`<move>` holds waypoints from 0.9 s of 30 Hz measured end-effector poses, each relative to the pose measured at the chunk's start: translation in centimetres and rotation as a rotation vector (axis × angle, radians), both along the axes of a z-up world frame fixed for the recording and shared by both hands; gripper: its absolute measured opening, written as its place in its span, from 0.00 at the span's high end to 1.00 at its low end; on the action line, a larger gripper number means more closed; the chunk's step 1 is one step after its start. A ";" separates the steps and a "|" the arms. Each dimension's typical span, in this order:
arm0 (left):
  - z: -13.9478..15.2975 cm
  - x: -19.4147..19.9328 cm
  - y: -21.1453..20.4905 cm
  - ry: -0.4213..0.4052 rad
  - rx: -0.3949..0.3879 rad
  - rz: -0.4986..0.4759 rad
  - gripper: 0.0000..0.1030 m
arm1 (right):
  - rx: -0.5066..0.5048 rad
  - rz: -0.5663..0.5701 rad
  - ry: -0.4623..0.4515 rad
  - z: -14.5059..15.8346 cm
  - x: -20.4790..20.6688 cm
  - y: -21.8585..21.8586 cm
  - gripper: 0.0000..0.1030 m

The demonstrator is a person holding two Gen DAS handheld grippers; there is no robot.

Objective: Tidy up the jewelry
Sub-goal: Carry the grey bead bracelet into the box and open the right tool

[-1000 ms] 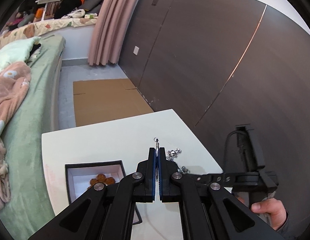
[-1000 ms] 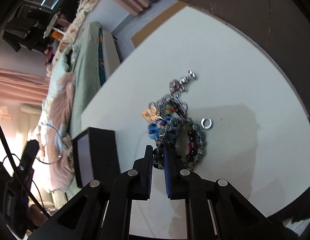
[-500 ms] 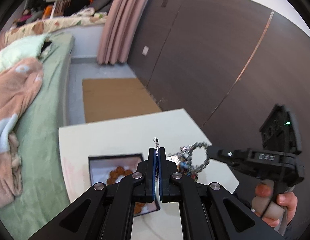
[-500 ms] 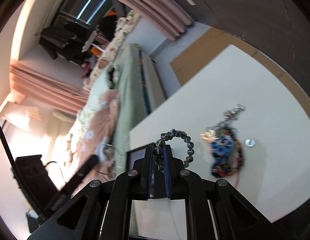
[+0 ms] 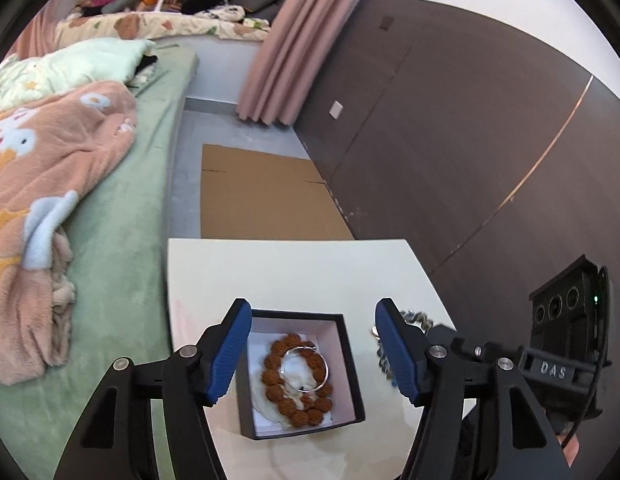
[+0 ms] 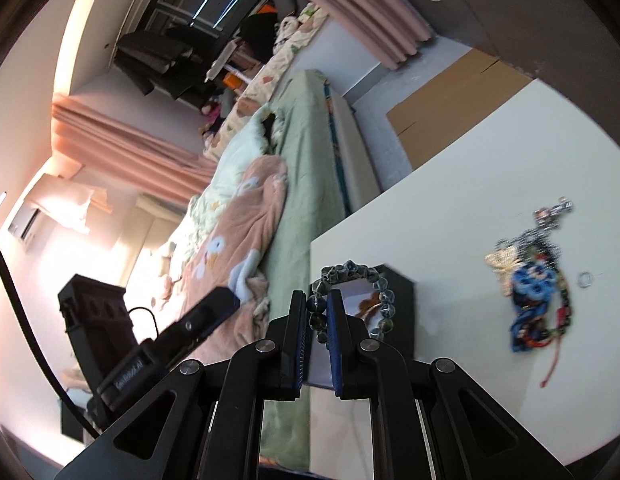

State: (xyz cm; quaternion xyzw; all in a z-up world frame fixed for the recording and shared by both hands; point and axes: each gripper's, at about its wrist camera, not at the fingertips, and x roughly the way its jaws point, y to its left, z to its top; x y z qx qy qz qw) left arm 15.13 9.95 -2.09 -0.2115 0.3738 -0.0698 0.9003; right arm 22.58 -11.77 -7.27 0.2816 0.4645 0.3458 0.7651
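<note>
Left wrist view: the left gripper [image 5: 312, 344] gapes wide above the box [image 5: 297, 368], while the right gripper [image 6: 318, 320] pinches a beaded bracelet [image 6: 356, 292].

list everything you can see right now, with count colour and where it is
jewelry box: 1, black with white lining, open, near edge of the table
brown bead bracelet: 1, brown, inside the box
silver bangle: 1, silver, inside the box on the brown beads
grey bead bracelet: 1, grey-blue, held above the box
jewelry pile: 1 tangle, blue, gold, red, silver, on the table right of the box
small ring: 1, silver, beside the pile
table: 1, white
bed: 1, green, left of table, with a peach blanket
cardboard sheet: 1, brown, on floor
left gripper: open, over the box
right gripper: shut on grey bead bracelet
</note>
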 end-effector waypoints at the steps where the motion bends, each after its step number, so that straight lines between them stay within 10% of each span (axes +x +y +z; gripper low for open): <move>1: 0.0 0.1 0.3 0.002 -0.001 0.006 0.36 | 0.009 0.013 -0.001 0.0 -0.1 0.5 0.88; 6: -0.3 0.2 1.2 0.010 -0.012 0.026 0.36 | 0.008 0.052 -0.014 0.0 -0.4 2.6 0.87; 10: -0.4 0.2 1.3 0.010 -0.012 0.028 0.37 | -0.029 0.044 0.030 -0.8 -0.2 3.0 0.33; 27: -0.2 1.2 -5.7 -0.015 0.043 -0.115 0.37 | -0.241 -0.190 0.127 0.9 -0.6 -7.1 0.33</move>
